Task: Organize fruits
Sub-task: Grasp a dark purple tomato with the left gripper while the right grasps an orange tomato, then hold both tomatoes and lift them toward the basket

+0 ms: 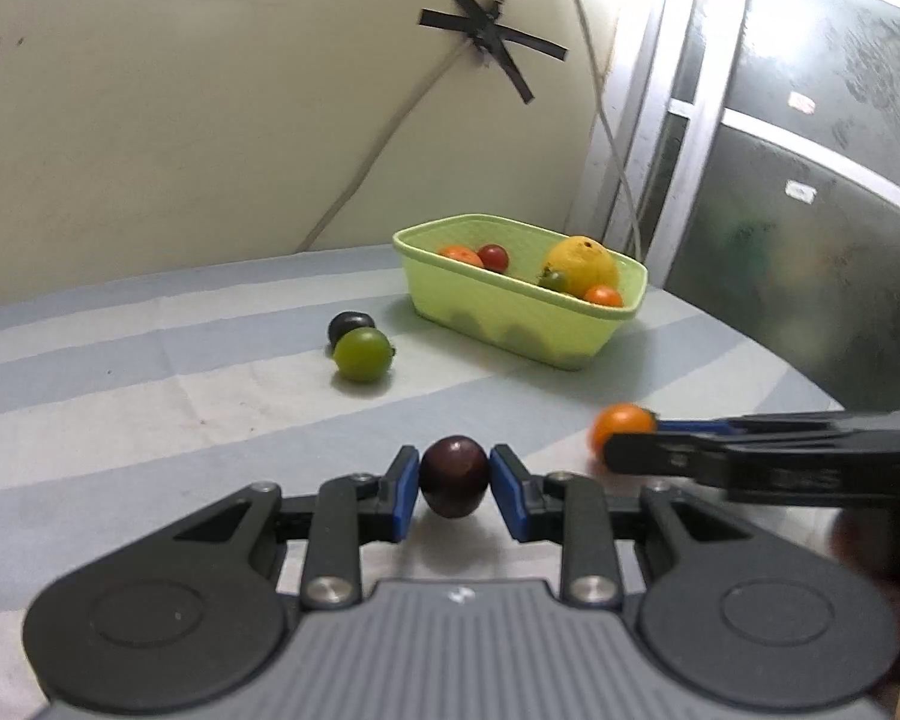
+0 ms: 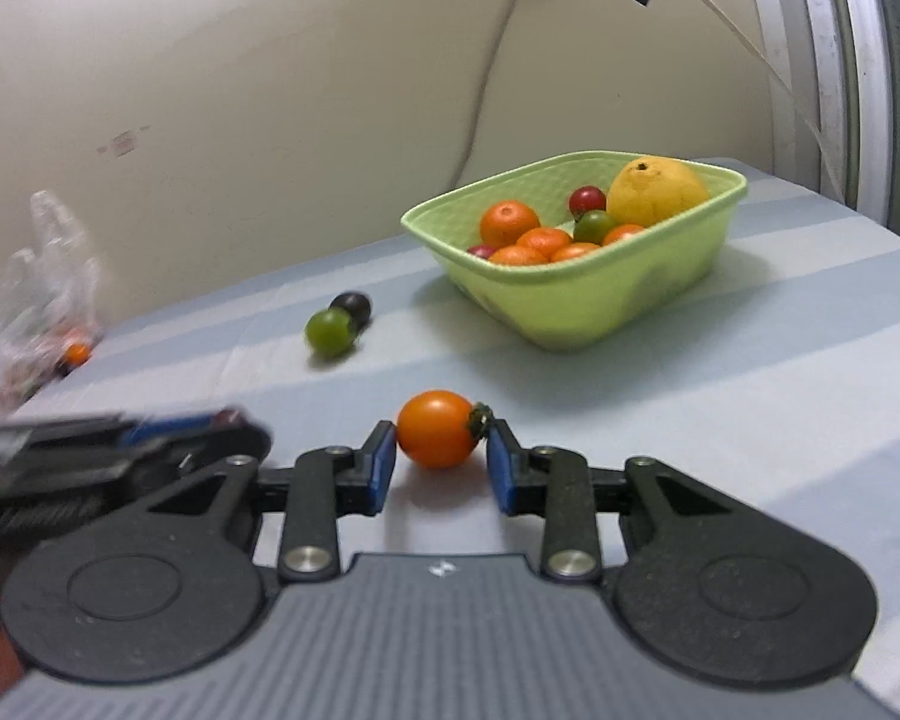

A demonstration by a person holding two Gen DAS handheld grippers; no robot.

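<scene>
Both claws are loaded: the left claw (image 1: 455,477) is clamped on a dark plum-coloured fruit (image 1: 453,476), the right claw (image 2: 440,461) pinches an orange tomato (image 2: 437,429), its pads touching both sides. Each fruit is round and slick; it could squirt out on the way to the green basket (image 2: 576,294), or the two claws, close together, could bump. The basket stands farther back on the striped counter (image 1: 150,396). Counted: one basket; in it one big yellow fruit (image 2: 657,192), about six orange ones, two or three red, one green; loose on the counter, one green fruit (image 1: 363,354) touching one black fruit (image 1: 349,324).
</scene>
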